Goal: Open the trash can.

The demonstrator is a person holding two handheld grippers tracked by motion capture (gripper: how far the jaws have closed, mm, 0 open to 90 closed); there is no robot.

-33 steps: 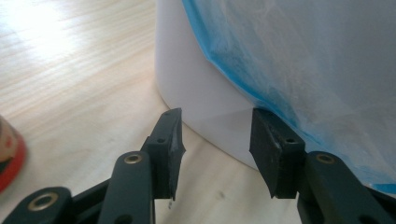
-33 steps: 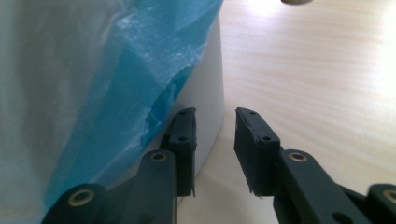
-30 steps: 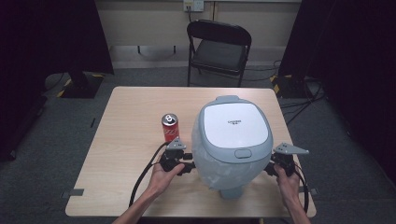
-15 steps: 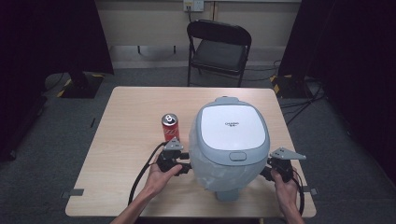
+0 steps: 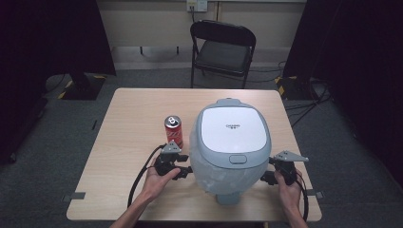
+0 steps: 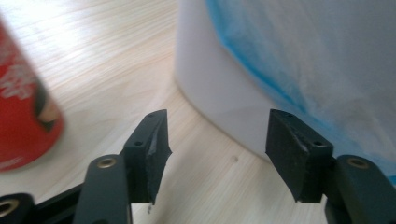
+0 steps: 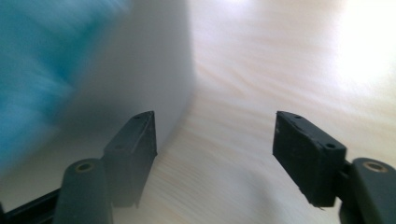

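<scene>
A grey-and-white rice cooker point(image 5: 233, 137) with clear plastic film around its body stands in the middle of the wooden table point(image 5: 133, 109). A red soda can point(image 5: 173, 131) stands upright just to its left. My left gripper point(image 5: 185, 164) lies low at the cooker's left side, below the can. Its jaws have just been opening and now stand open over bare wood point(image 6: 217, 135), with the cooker's base point(image 6: 219, 93) just ahead and the can point(image 6: 23, 116) to the left. My right gripper point(image 5: 268, 170) is at the cooker's right side. Its jaws have also just been opening, with only tabletop between them point(image 7: 215, 140) and the cooker's wall point(image 7: 116, 79) beside the left jaw.
A black folding chair point(image 5: 223, 52) stands beyond the far edge of the table. Cables trail from both grippers toward the near edge. Bare wood lies along the far and left parts of the table.
Both hands stay beside the cooker with hardly any shift. The cooker and the can stand where they were.
</scene>
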